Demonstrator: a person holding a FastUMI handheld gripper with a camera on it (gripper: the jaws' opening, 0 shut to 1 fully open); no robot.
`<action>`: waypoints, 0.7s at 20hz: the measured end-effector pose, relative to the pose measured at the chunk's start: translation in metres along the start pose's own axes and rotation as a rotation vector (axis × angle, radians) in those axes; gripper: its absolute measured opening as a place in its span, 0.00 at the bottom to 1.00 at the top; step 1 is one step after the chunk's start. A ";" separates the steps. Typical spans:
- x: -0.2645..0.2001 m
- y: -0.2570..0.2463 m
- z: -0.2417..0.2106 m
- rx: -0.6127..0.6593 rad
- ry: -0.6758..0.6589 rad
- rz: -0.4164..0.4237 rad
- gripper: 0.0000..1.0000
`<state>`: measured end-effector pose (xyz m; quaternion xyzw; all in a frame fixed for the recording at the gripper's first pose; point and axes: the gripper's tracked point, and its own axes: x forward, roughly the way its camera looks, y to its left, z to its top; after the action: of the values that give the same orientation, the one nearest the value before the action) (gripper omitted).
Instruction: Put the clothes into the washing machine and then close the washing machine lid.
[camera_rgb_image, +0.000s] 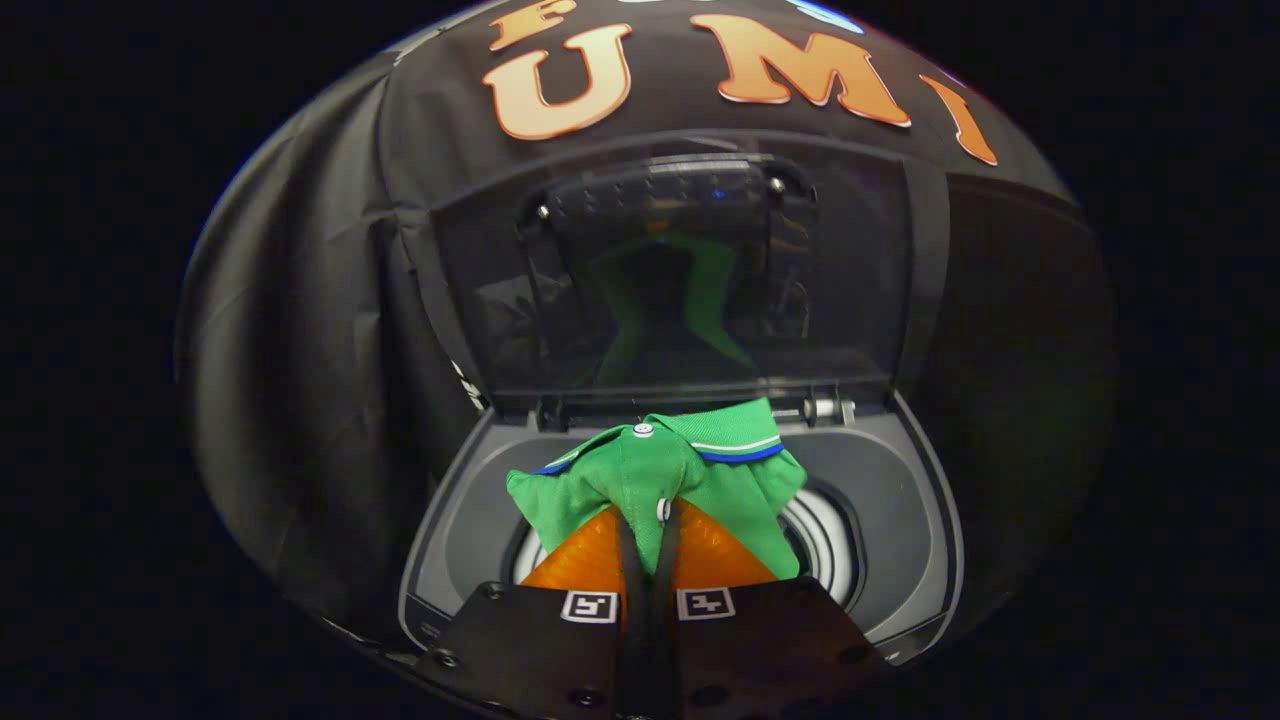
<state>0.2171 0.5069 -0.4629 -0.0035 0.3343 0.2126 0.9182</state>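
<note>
Gripper (648, 535): the two fingers are closed together on a fold of the green shirt, pinching it by the button placket; both press on the cloth.
Green shirt (650, 470): bunched and hanging from the fingers, just ahead of them and above the mouth of the drum; the collar with its white and blue stripes points away toward the hinge.
Drum opening (825, 540): a pale ribbed ring shows beside and below the shirt, right under the load.
Washing machine top (880, 480): a grey surround frames the drum; its near rim lies just below the gripper body.
Hinge (825, 408): a small metal fitting at the back edge, just beyond the collar.
Lid (680, 280): dark, see-through, standing upright and open behind the drum; it reflects the shirt faintly.
Step in hand, as I judge it: lowering the shirt into the drum before letting go.
How to do it well: bring the fingers down over the middle of the ring so the whole bundle clears the rim; release only when the cloth is inside; check that no sleeve or collar drapes over the grey surround, since a trapped edge would likely stop the lid from seating.
Left to do: release the shirt, then swing the lid down.
</note>
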 end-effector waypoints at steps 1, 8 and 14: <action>0.014 -0.003 -0.014 -0.001 0.038 -0.017 0.08; 0.037 -0.009 -0.033 0.106 0.203 -0.024 0.11; 0.032 -0.022 -0.042 0.084 0.241 -0.055 1.00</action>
<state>0.2219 0.4931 -0.5179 0.0001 0.4504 0.1711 0.8763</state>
